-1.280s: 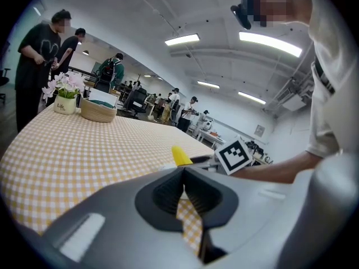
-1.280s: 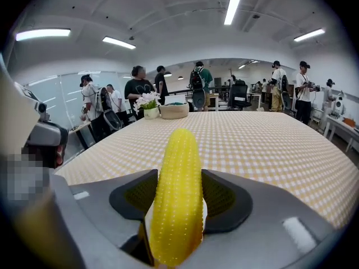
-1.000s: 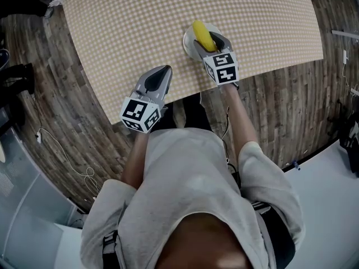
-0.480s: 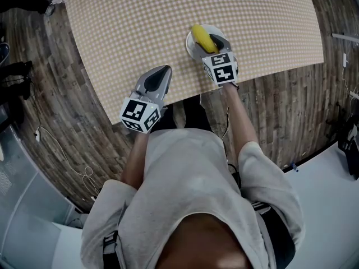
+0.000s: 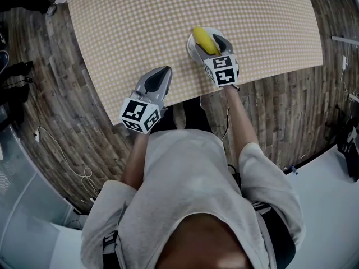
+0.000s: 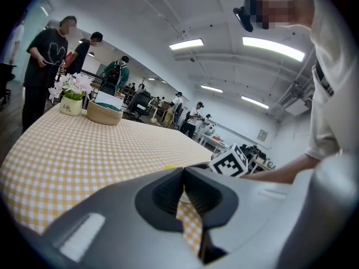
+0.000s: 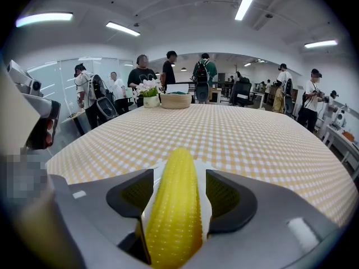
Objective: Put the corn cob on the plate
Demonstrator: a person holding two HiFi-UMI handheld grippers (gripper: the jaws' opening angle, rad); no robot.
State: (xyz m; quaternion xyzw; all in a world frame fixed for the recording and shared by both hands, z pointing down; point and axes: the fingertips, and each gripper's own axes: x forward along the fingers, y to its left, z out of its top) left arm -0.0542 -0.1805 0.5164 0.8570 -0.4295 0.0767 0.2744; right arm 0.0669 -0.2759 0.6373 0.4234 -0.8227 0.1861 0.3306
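The yellow corn cob [image 5: 202, 39] lies on a small white plate [image 5: 191, 46] near the front edge of the checked table. My right gripper [image 5: 208, 42] reaches over the plate. In the right gripper view the corn cob [image 7: 176, 206] sits between the two pads, with strips of white plate [image 7: 205, 214] showing beside it. The jaws have just been opening and no longer press on the cob. My left gripper [image 5: 166, 70] hovers at the table's front edge, left of the plate. Its tips [image 6: 183, 170] are shut on nothing.
A checked cloth [image 5: 168, 15] covers the table, with wooden floor around it. At the far end stand a flower pot [image 6: 70, 97] and a woven basket [image 6: 104, 112]. Several people stand beyond the table. The person's body is close behind both grippers.
The right gripper's jaws stand slightly wider round the corn cob than before. Both hands have kept their places, and the left gripper is unchanged.
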